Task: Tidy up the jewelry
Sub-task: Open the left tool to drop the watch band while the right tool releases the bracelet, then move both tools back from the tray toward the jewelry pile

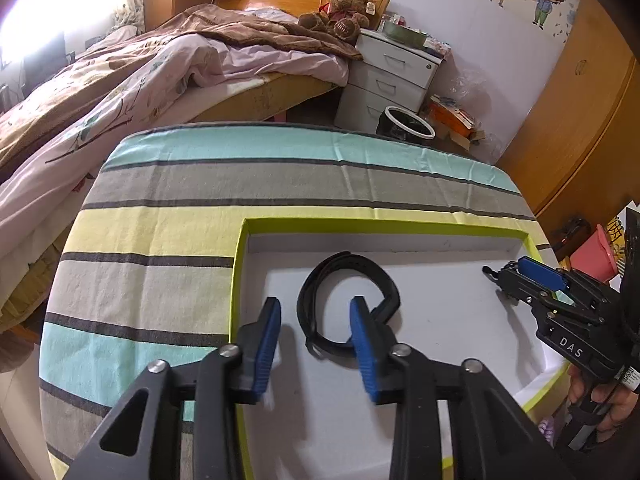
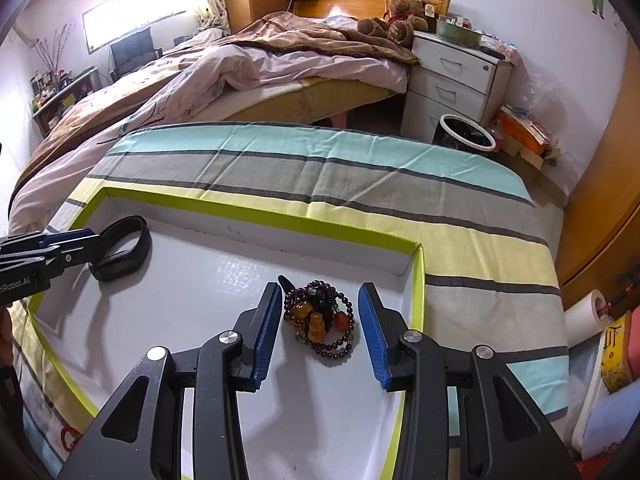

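Left to right in the green-rimmed tray (image 2: 248,210) on the striped tabletop (image 2: 360,184): left gripper (image 1: 316,332), jaws open about the black wristband (image 1: 348,304); right gripper (image 2: 318,328), jaws open either side of the beaded bracelet (image 2: 320,316), untouched.

Daylight floods in from a window (image 2: 136,12) at the upper left in both views, blown out to white with a purple fringe around it. The room reads bright and evenly lit. The white floor of the tray (image 2: 208,280) carries a soft sheen and faint grey shadows under the gripper fingers. Both pictures are sharp in the middle; fisheye distortion bends the striped cloth (image 1: 168,208) and walls, and the corners fall into dark vignette.
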Demonstrator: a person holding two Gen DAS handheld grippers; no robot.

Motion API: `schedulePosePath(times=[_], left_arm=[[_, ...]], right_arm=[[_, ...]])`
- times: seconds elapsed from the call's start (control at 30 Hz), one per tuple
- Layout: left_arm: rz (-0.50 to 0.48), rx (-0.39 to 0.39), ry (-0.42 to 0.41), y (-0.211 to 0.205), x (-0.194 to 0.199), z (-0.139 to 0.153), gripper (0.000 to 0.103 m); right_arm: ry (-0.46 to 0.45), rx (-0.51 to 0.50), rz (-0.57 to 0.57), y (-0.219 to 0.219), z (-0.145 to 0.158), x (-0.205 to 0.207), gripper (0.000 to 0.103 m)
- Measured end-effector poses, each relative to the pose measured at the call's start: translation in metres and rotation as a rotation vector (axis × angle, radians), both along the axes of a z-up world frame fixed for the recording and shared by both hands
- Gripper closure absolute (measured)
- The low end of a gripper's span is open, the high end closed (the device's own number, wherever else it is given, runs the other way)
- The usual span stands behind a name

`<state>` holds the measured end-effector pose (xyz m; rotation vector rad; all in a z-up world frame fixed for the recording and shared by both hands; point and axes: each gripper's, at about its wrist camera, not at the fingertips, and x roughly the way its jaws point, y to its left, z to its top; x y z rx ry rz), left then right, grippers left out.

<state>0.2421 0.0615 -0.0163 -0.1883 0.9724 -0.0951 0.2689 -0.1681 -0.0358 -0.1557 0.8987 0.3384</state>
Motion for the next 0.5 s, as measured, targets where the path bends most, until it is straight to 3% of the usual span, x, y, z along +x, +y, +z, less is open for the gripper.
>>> schedulePosePath(times=[0.1,0.23,0.5], left_arm=[[-0.007,-0.011,-0.015,-0.002,-0.006,0.007,0.066],[-0.015,-0.013,-0.055,-0.006,-0.022,0.022,0.055],[-0.024,-0.052,-0.141,-0.008,-0.072,0.052,0.054]], right_arm=[[-0.023,0.006,0.004,0.0,0.006,-0.005,0.062],[-0.049,0.032,0.0,-0.003,0.017,-0.016,0.059],[-0.108,0.092,0.008,-0.014,0.043,-0.06,0.057]])
